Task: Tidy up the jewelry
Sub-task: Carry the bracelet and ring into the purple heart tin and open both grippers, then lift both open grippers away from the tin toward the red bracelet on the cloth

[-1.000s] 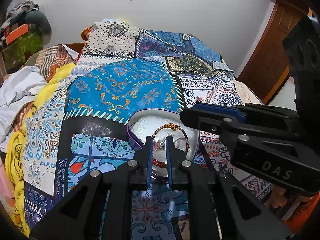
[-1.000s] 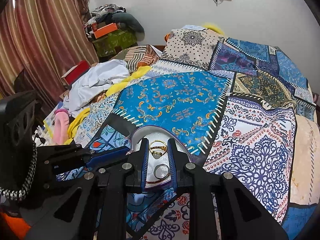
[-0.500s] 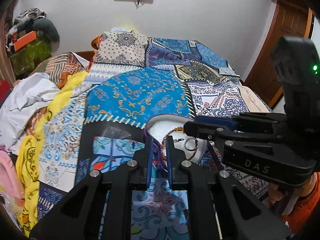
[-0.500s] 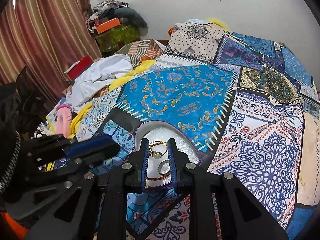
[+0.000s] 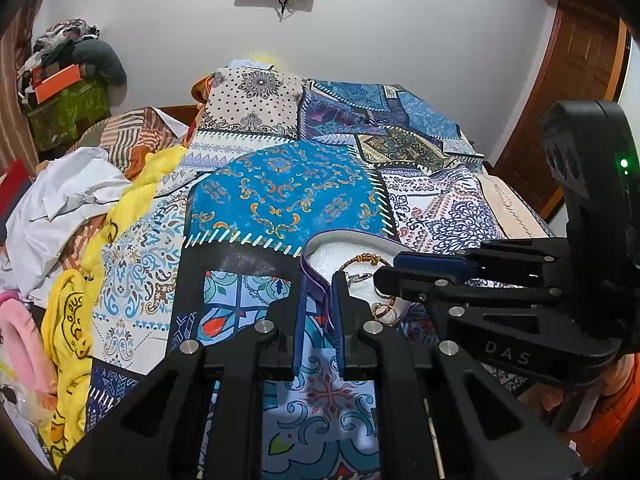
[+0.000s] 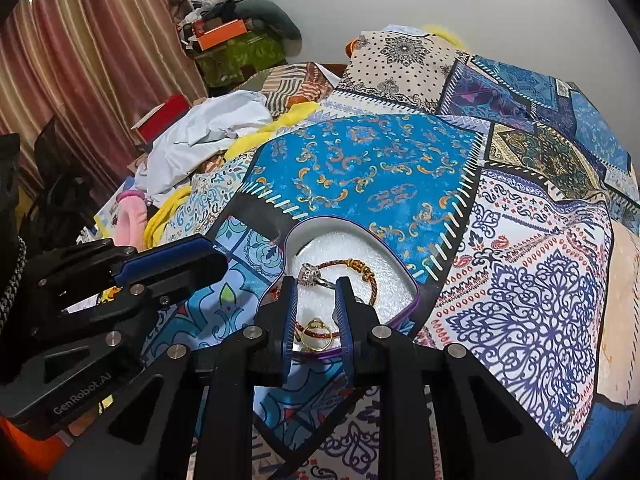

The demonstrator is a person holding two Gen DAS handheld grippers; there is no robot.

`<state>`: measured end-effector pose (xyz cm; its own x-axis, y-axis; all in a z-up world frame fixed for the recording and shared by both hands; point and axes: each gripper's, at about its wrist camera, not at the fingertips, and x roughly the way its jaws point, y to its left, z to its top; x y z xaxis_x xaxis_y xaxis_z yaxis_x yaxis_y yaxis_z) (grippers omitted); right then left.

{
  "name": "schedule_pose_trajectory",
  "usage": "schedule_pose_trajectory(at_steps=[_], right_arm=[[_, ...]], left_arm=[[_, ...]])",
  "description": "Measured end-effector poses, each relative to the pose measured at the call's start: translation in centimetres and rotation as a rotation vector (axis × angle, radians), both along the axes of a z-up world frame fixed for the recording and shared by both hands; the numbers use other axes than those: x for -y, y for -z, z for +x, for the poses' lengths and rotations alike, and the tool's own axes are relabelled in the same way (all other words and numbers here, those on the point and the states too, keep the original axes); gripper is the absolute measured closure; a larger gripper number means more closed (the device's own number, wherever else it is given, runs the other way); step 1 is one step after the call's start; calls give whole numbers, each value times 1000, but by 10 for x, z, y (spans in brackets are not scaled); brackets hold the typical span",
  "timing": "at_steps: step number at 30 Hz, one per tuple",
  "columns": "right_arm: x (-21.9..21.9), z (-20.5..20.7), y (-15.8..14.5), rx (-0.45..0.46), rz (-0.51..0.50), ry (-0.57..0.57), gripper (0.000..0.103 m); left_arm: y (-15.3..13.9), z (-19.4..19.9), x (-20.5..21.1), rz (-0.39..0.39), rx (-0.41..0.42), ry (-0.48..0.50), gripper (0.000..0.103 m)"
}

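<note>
A heart-shaped purple-rimmed jewelry box (image 6: 400, 276) with white lining lies on the patchwork bedspread. Inside lie a red-and-gold beaded bracelet (image 6: 356, 266), a silver stone ring (image 6: 310, 274) and a gold ring (image 6: 316, 330). My right gripper (image 6: 316, 284) hovers over the box's near end, jaws slightly apart and empty. My left gripper (image 5: 318, 280) sits at the box's left rim (image 5: 314, 280), jaws narrowly apart, with the rim between them; whether they grip it is unclear. The box (image 5: 332, 252), bracelet (image 5: 364, 260) and gold ring (image 5: 382, 310) show in the left wrist view, partly hidden by the right gripper.
The bed (image 6: 360, 168) is covered in a blue patterned quilt. White and yellow cloths (image 6: 208, 128) pile at the left edge, with a pink item (image 6: 130, 216) and a red box (image 6: 158, 118). A wooden door (image 5: 576, 92) stands at right.
Both grippers have pulled back from the box. The left gripper moved left from above the box's inside to its left rim. The silver ring now lies free in the box.
</note>
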<state>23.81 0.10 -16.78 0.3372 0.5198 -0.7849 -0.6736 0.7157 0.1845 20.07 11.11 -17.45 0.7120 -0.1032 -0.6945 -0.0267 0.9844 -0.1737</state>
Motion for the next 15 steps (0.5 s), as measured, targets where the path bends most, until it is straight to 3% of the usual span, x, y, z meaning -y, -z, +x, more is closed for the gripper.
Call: schedule_pose_trajectory(at_steps=[4,9,15], right_arm=[[4,-5,-9,26,1,15,84],[15,-14,-26,85,23,54,61],[34,-22,-45,144,34,92,60]], left_arm=[[-6,-4,1,5,6,-2,92],[-16,-9,5,8,17,-4,88],[-33,-18,16,25,48,3,73]])
